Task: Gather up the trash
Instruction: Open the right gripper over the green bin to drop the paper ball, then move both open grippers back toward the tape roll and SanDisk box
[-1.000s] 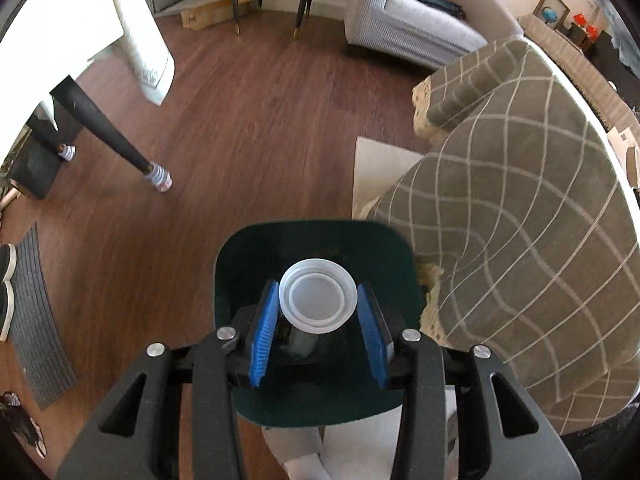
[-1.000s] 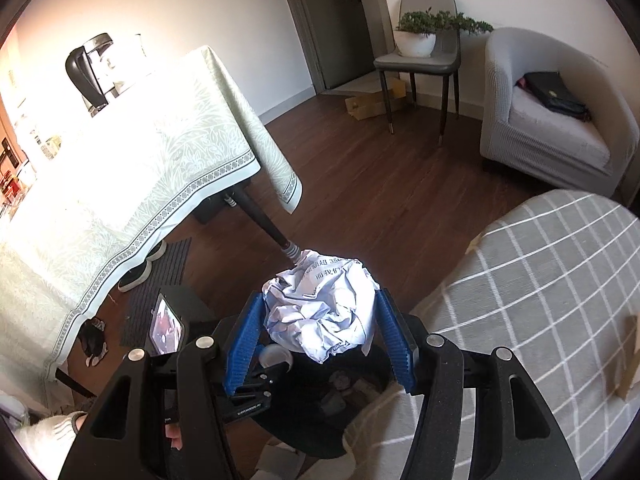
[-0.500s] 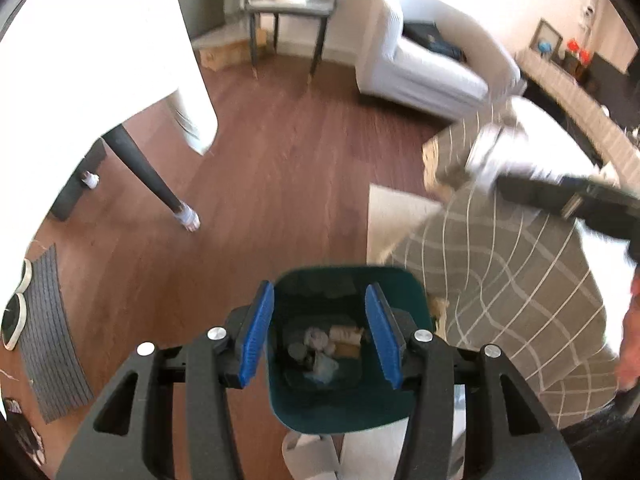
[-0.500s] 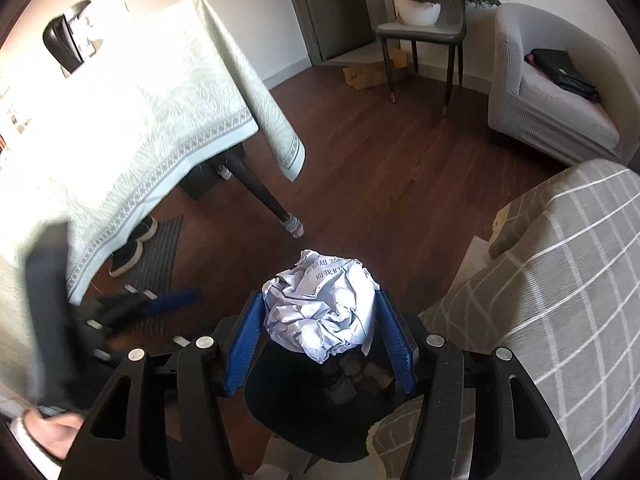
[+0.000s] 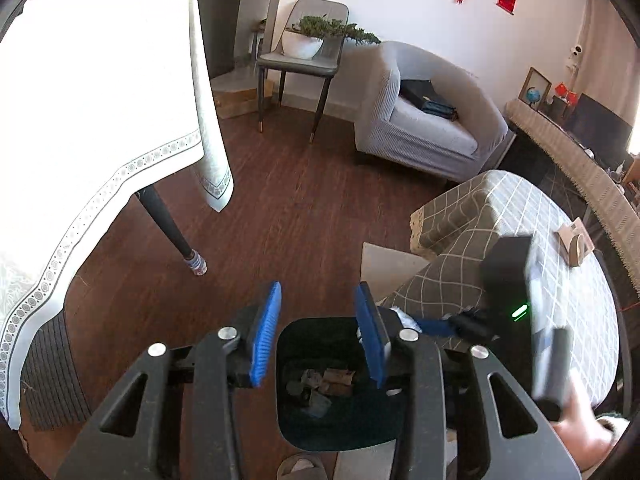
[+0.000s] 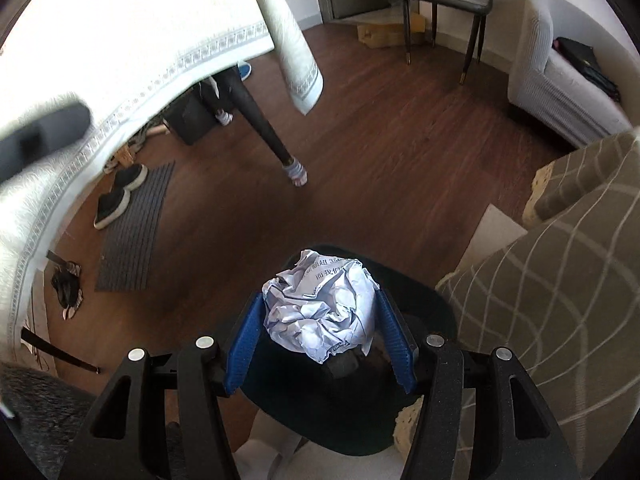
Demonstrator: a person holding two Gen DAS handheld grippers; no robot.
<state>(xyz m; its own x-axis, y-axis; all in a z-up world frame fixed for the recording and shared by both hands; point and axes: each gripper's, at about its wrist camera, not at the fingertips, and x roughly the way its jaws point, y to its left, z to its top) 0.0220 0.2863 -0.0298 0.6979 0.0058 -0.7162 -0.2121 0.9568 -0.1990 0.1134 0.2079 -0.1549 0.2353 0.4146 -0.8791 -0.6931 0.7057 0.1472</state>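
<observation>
Dark wood floor (image 5: 312, 208) runs across the room. A table under a pale patterned tablecloth (image 5: 100, 128) fills the left side; one dark table leg (image 5: 168, 228) stands on the floor with a sock-like cover at its foot. A grey armchair (image 5: 424, 124) sits against the far wall, with a small chair (image 5: 300, 64) bearing a potted plant (image 5: 312, 36) beside it. A low seat under a grey checked cover (image 5: 520, 248) occupies the right side. A ribbed dark mat (image 6: 136, 236) lies by the table's edge, a pair of dark shoes (image 6: 116, 196) at its far end.

The dark green trash bin (image 5: 340, 428) stands on the floor just beside the checked cover's near edge. Small scraps lie at its bottom (image 5: 324, 384).

Right gripper (image 6: 320, 328): blue pads pressed on both sides of a crumpled paper ball (image 6: 320, 308) with printed text. The ball hangs directly above the bin (image 6: 420, 308) opening, not inside it.

Left gripper (image 5: 316, 332): jaws part-way apart, just been closing, nothing between them. It hangs above the bin, looking down into it. The right gripper's body appears blurred at the right of this view (image 5: 508, 280), the person's hand (image 5: 580, 428) behind it.
</observation>
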